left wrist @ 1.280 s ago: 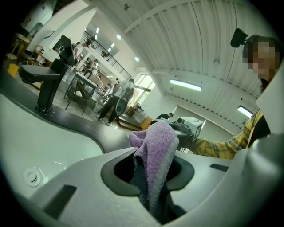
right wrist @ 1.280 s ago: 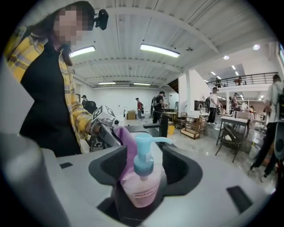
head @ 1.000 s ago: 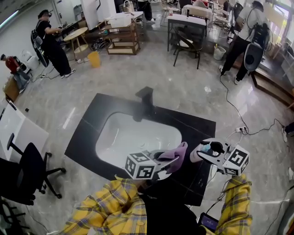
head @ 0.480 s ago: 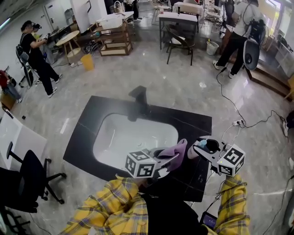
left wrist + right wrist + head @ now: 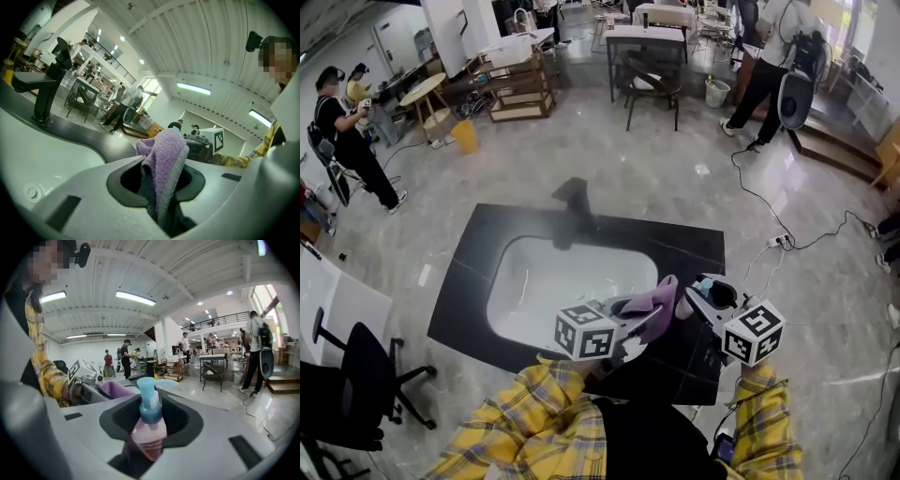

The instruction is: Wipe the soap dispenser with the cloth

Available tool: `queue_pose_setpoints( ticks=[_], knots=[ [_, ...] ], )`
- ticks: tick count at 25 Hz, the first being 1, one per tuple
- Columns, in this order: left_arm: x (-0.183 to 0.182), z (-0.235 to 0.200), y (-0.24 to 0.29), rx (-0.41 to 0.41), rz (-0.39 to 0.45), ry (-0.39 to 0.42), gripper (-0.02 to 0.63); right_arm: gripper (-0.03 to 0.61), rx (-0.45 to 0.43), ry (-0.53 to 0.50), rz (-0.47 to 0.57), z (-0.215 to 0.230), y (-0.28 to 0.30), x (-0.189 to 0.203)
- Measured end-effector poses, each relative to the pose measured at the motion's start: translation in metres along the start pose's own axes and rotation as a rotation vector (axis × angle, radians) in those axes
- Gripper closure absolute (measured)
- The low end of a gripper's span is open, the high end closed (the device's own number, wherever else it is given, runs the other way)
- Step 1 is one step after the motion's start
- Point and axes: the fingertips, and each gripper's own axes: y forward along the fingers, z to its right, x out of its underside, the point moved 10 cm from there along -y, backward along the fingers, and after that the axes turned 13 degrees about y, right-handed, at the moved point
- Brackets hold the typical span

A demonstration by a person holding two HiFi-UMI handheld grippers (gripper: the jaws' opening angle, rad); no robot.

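Observation:
A small soap dispenser [image 5: 149, 430] with a pink body and a blue pump sits upright between the jaws of my right gripper [image 5: 150, 439], which is shut on it. In the head view the dispenser [image 5: 706, 290] hangs over the counter's near right part. My left gripper [image 5: 649, 319] is shut on a bunched purple cloth [image 5: 656, 298], whose top sticks up past the jaws [image 5: 164, 157]. The cloth's tip is just left of the dispenser; whether they touch I cannot tell. The cloth [image 5: 114, 389] also shows in the right gripper view.
Under both grippers lies a black counter [image 5: 478, 258] with a white sink basin [image 5: 567, 277] and a black faucet [image 5: 570, 202] at its far edge. Beyond it are chairs, tables, floor cables, several people, and an office chair [image 5: 352, 366] at left.
The right gripper has rolled with the dispenser in it, and its marker cube now sits lower and nearer my body. The left gripper and cloth have hardly moved.

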Motion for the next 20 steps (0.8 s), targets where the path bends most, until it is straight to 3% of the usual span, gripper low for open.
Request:
queue_pose_setpoints(
  ticks=[8,20],
  knots=[
    [0.005,-0.002,-0.01,-0.032,0.014,-0.005,0.526,0.457,0.219,0.099,0.085,-0.021,0.007,0.01],
    [-0.002,0.004,-0.014,-0.067,0.027,0.005,0.526,0.457,0.474,0.192,0.173,-0.041,0.014,0.011]
  ],
)
